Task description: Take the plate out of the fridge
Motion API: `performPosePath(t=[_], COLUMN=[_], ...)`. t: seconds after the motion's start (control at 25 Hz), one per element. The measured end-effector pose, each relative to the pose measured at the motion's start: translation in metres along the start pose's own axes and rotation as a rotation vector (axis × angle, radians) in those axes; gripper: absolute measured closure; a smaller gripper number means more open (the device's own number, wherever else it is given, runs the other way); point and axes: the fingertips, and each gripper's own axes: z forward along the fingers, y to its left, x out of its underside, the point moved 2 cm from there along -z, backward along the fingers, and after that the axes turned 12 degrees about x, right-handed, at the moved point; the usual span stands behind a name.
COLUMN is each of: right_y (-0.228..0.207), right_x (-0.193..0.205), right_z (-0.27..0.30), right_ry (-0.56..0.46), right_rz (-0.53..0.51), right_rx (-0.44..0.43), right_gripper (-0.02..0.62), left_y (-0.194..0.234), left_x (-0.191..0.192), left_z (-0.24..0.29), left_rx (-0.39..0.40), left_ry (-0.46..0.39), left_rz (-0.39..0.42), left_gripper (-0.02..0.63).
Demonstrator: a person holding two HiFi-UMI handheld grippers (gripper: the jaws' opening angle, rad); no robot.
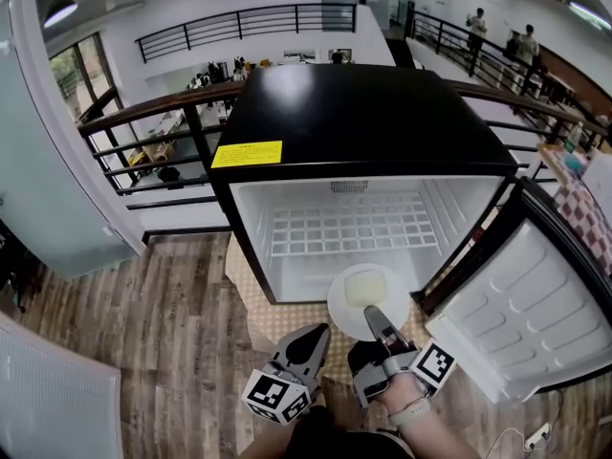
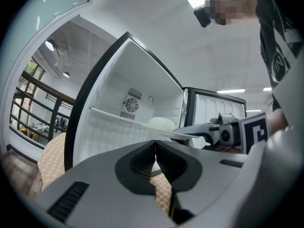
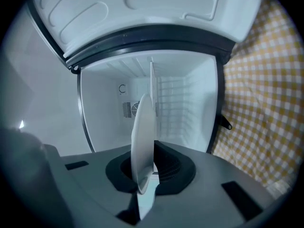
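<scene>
Plate is clamped at its 6 o'clock rim by right tool; left tool closed, empty. Slip could be caused by thin rim grip.

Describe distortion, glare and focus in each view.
Head view: the fisheye lens bends the railing, and ceiling light leaves a sheen on the black top of the fridge. Left gripper view: dark rounded corners, with the left gripper close and soft. Right gripper view: dim and bluish, with the plate edge-on and blurred in the right gripper.
</scene>
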Motion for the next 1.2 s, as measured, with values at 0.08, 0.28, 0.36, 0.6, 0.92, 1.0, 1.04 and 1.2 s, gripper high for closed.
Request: performPosePath(t=[0.08,0.28,0.36,0.6,0.92,1.0,1.04,1.2], right_y=[-0.002,-0.008,-0.01,-0.015,-0.02,-0.022,-0.022,-0.023], right_x=[0.0,0.005,0.008,0.021,0.033,0.035,0.035,0.037], right_z=[-0.01,-0.031,-0.04,-0.066,-0.097,-0.105,-0.109,-0.121], right_ry=[0.004,0.016,0.023,0.049,0.082,0.086,0.086,0.09], right_rz=[0.002,0.003,0.003,0.005,-0.001,0.002,0.002,0.003], right_rx=[0.006,0.008,0.006,0.01,0.015,0.015,0.015,0.011], right_gripper=[0.554,0.554,0.554,0.554,0.554,0.554,0.554,0.554], left_y=[-0.01,-0.03,-0.039,-0.065,-0.096,-0.103,-0.107,-0.118], left_x=[0.001,0.004,0.004,0.006,0.01,0.011,0.012,0.012], left_z=[-0.003,-0.013,-0.017,-0.033,-0.047,-0.049,-0.05,-0.056], left_rx=[-0.004,-0.019,-0.025,-0.044,-0.06,-0.062,-0.063,-0.068], left_ry=[0.0,-0.003,-0.005,-0.012,-0.024,-0.027,-0.028,-0.034], left_rz=[-0.001,0.009,0.016,0.027,0.037,0.039,0.04,0.043], left_gripper=[0.597,0.597,0.597,0.597,0.597,0.597,0.597,0.597])
